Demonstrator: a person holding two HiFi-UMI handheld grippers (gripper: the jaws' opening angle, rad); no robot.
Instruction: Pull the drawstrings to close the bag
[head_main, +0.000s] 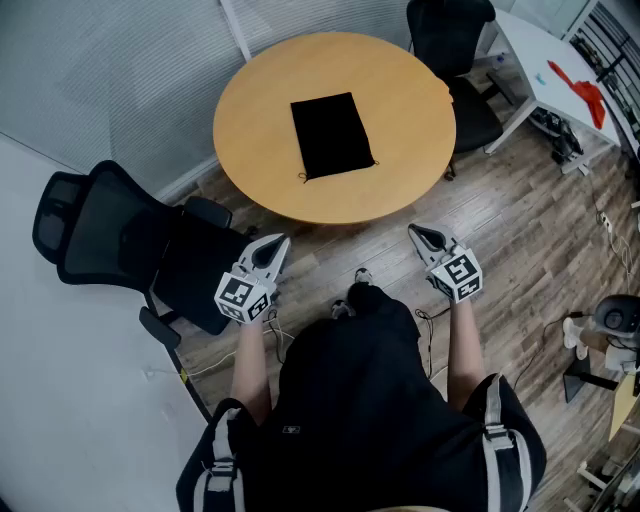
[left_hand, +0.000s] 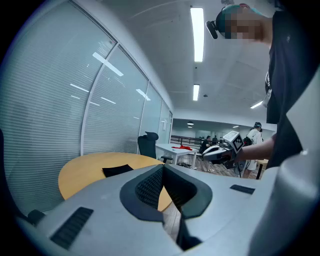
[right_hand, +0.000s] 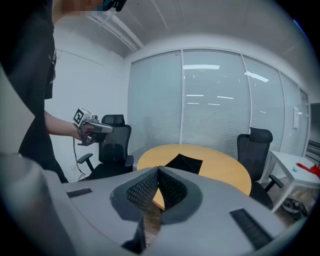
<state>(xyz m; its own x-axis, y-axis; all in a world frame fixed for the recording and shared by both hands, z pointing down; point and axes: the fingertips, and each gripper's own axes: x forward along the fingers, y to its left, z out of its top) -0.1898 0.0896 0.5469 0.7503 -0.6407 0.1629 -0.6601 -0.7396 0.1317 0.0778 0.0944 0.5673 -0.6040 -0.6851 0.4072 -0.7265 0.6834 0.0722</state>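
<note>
A flat black drawstring bag (head_main: 332, 135) lies in the middle of the round wooden table (head_main: 400, 160), its cords poking out at the two near corners. The bag also shows as a dark patch (left_hand: 117, 170) in the left gripper view and as a dark patch (right_hand: 184, 163) in the right gripper view. My left gripper (head_main: 280, 243) is held above the floor, short of the table's near edge, shut and empty. My right gripper (head_main: 415, 233) is level with it on the other side, also shut with nothing in it. Both are well away from the bag.
A black office chair (head_main: 120, 245) stands close to my left gripper. Another black chair (head_main: 455, 60) is at the table's far right. A white desk (head_main: 560, 80) with a red object (head_main: 585, 85) is at the right. Cables lie on the wood floor (head_main: 520, 230).
</note>
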